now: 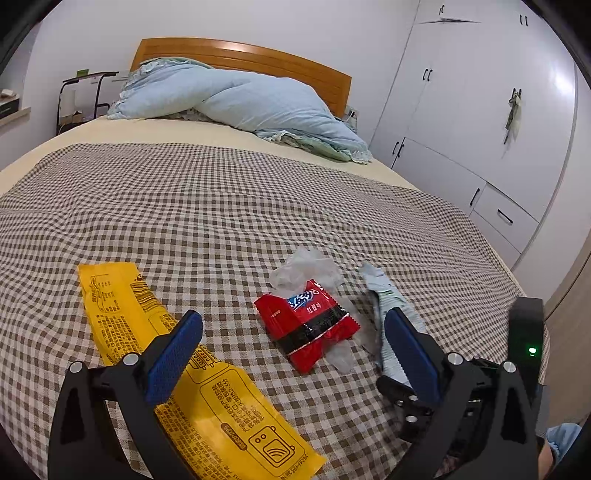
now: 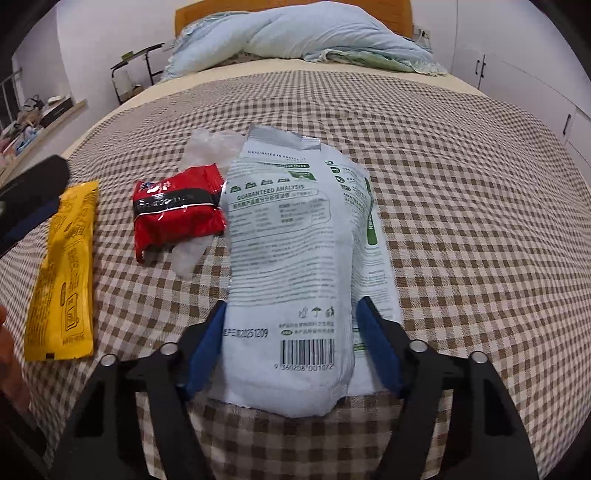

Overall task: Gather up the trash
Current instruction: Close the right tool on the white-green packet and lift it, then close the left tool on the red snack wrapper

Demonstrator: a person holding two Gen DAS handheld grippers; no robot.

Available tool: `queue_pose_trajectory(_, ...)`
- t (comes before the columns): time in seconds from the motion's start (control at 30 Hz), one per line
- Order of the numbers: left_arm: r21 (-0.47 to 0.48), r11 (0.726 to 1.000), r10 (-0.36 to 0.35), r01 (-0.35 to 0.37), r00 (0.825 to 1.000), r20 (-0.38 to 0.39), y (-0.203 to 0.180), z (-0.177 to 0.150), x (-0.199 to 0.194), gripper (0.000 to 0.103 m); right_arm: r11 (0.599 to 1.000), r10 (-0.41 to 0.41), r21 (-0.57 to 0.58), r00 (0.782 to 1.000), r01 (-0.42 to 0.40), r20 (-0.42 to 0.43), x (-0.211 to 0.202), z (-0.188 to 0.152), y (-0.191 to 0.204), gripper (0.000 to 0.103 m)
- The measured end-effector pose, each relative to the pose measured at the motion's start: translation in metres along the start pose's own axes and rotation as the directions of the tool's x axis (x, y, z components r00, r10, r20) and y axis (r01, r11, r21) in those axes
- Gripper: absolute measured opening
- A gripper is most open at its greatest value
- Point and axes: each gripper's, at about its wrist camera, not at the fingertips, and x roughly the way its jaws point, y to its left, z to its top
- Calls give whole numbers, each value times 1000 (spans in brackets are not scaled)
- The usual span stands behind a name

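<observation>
Right wrist view: the right tongs (image 2: pixel 290 354) have their blue pads against both sides of a pale blue-white pouch (image 2: pixel 295 251), gripping its near end; its print reads "GUARANTEED ANALYSIS", with a barcode below. Only the left wrist view shows the left tongs (image 1: pixel 291 354) spread wide and empty above the checked bedcover (image 1: pixel 221 206). Left of the pouch lies a red wrapper (image 2: pixel 177 210) on crumpled clear plastic (image 2: pixel 210 146); farther left, a yellow packet (image 2: pixel 62 273). Beyond the pouch, a blue quilt (image 2: pixel 295 33) is heaped by the headboard (image 1: pixel 258 59).
</observation>
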Motion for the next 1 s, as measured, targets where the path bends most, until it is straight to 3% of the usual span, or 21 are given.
queue_pose_trajectory(0.03, 0, 1000, 0, 0, 1000, -4, -1, 0, 2, 95, 1000, 15, 2, 1000, -15, 16, -4, -1, -1, 37)
queue_pose_trajectory(0.17, 21, 1000, 2, -2, 1000, -17, -9, -1, 10, 95, 999, 13, 46, 997, -17, 72, -20, -5, -14, 12)
queue_pose_trajectory(0.2, 26, 1000, 4, -3, 1000, -19, -10, -1, 12, 95, 997, 13, 74, 996, -19, 87, -23, -6, -22, 10)
queue_pose_trajectory(0.27, 40, 999, 10, -9, 1000, -26, -15, -1, 16, 95, 994, -26, 108, 991, 12, 134, -34, -6, -39, 9)
queue_pose_trajectory(0.33, 55, 998, 22, -20, 999, -31, -19, -1, 21, 95, 988, -122, 116, 973, 101, 194, -47, -4, -55, 8)
queue_pose_trajectory(0.43, 66, 997, 49, -47, 998, -36, -24, 0, 28, 95, 970, -236, 105, 951, 219, 201, -50, -4, -75, 8)
queue_pose_trajectory(0.57, 52, 995, 90, -87, 995, -54, -26, 4, 39, 95, 968, -218, 168, 959, 189, 181, -46, -10, -97, 8)
queue_pose_trajectory(0.87, 52, 986, 164, -159, 980, -109, -26, 2, 65, 95, 974, -206, 135, 962, 183, 178, -41, -8, -91, 8)
queue_pose_trajectory(0.93, 38, 987, 158, -155, 979, -132, -23, 0, 69, 86, 974, -206, 131, 962, 185, 176, -40, -6, -91, 8)
queue_pose_trajectory(1.0, 33, 987, 161, -158, 975, -150, -21, -2, 71, 85, 974, -209, 123, 962, 189, 175, -38, -5, -89, 8)
